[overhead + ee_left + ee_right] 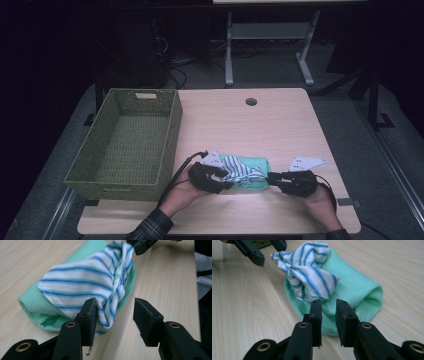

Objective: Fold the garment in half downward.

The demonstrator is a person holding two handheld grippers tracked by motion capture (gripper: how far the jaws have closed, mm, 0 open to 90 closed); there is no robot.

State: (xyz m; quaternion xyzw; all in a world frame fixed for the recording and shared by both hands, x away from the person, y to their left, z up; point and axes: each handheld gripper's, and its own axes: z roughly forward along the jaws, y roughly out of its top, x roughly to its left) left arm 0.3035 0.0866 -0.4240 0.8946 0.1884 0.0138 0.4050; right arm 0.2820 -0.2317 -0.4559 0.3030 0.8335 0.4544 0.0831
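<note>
A white cloth with blue stripes (239, 168) lies bunched on a folded mint-green cloth (258, 162) near the table's front edge. My left gripper (226, 179) is at the cloths' left end with its jaws open. In the left gripper view (115, 315) the striped cloth (85, 277) hangs against the left pad (93, 315) and the other pad stands clear of it. My right gripper (270, 179) is at the right end. Its jaws (328, 315) stand a narrow gap apart over the edge of the green cloth (354, 290), and nothing is pinched between them.
A green woven basket (172, 135) stands empty at the table's left side, close to my left hand. The wooden tabletop (240, 125) has a round cable hole (251, 101) at the back. Behind the table are desk legs and cables on the floor.
</note>
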